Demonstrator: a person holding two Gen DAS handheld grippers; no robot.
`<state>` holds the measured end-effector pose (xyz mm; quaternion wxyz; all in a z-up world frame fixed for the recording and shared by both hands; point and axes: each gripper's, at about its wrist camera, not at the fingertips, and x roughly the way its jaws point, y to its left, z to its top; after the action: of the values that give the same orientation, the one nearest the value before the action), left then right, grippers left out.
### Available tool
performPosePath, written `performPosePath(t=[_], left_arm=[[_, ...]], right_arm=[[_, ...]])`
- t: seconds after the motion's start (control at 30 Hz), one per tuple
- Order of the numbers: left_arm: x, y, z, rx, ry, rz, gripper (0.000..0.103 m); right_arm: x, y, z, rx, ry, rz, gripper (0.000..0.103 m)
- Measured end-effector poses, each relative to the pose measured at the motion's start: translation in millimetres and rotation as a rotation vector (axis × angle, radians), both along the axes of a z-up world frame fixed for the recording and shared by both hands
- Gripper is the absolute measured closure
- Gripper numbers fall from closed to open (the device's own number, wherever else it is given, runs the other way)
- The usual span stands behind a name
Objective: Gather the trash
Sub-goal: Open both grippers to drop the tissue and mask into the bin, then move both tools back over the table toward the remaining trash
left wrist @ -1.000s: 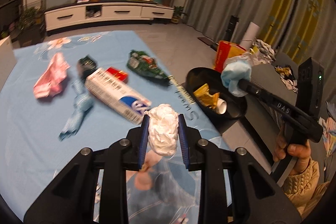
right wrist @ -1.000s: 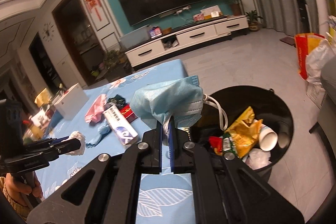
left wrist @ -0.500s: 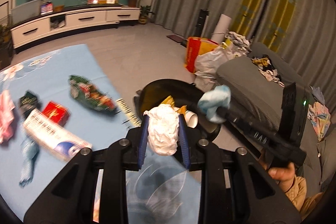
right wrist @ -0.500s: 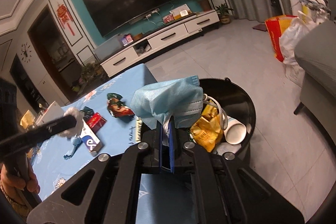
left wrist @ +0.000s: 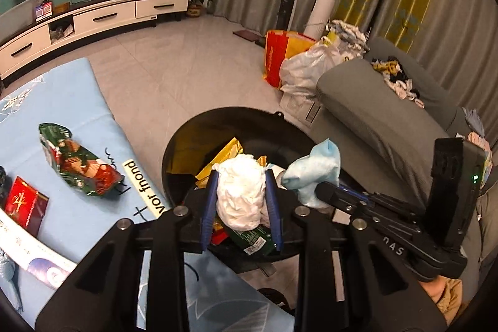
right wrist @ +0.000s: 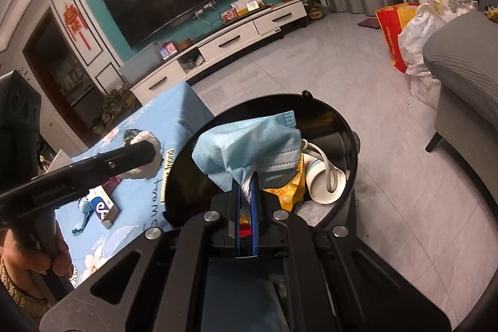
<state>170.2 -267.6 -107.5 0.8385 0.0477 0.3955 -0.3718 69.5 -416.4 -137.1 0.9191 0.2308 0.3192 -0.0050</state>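
My left gripper (left wrist: 241,176) is shut on a crumpled white tissue wad (left wrist: 239,192), held over the near rim of the round black trash bin (left wrist: 224,120). My right gripper (right wrist: 246,181) is shut on a light blue face mask (right wrist: 249,142) that hangs above the same bin (right wrist: 326,108). In the left wrist view the mask (left wrist: 314,170) and the right gripper sit just right of the tissue. In the right wrist view the tissue (right wrist: 143,170) shows at the tip of the left gripper, over the table edge. Yellow wrappers (left wrist: 224,157) and a white cup (right wrist: 323,185) lie in the bin.
On the blue tablecloth (left wrist: 74,101) lie a green snack bag (left wrist: 77,167), a red box (left wrist: 26,206) and a long white-blue box (left wrist: 37,257). A grey sofa (left wrist: 382,114) stands right of the bin, with a white sack (left wrist: 308,70) and red-yellow bag (left wrist: 280,52) on the floor.
Both grippers have swung right from the table toward the bin and dropped lower, each still holding its item. The bin has grown larger in both views.
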Motion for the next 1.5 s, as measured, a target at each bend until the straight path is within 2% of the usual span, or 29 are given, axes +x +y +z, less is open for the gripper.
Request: performPosePath(t=[0.2,0.23,0.33,0.4,0.57,0.63,0.8,0.93,1.03,1.13,1.2,1.37,1.5], left_arm=[[4,-11,-11,0.027,-0.006,-0.018,0.066],[5,-12,-12,0.027,-0.004,-0.018,0.061],[7,-10,-12,0.022,-0.006,-0.011,0.044],[7,-8,-10,0.017,-0.012,-0.005,0.040],[6,1,-5,0.002,-0.020,0.021,0.020],[4,7,-3,-0.006,-0.019,0.034,0.017],[-12,33,2,-0.005,-0.010,0.060,0.013],[-36,72,7,-0.007,-0.011,0.091,0.008],[-52,116,7,0.016,-0.003,0.174,0.005],[-61,156,6,0.040,0.019,0.261,0.003],[-67,190,4,0.055,0.043,0.347,0.003],[-83,257,-2,0.052,0.091,0.520,0.003],[-95,285,-6,0.034,0.111,0.584,0.003]], right_arm=[[7,0,-9,0.013,0.034,0.003,0.094],[8,0,-10,0.013,0.037,0.000,0.092],[10,-1,-10,0.023,0.039,-0.013,0.076],[9,-3,-10,0.025,0.037,-0.024,0.061],[7,-7,-8,0.029,0.034,-0.045,0.053],[6,-7,-6,0.032,0.032,-0.047,0.051],[1,-2,3,0.029,0.021,-0.042,0.040],[-3,6,12,0.035,0.001,-0.015,0.038],[-4,20,20,0.044,-0.007,0.030,0.034],[-4,40,28,0.039,-0.006,0.100,0.026],[-5,57,34,0.022,-0.002,0.151,0.016],[-3,100,38,0.001,0.050,0.294,0.005],[-1,139,38,-0.027,0.098,0.389,0.004]])
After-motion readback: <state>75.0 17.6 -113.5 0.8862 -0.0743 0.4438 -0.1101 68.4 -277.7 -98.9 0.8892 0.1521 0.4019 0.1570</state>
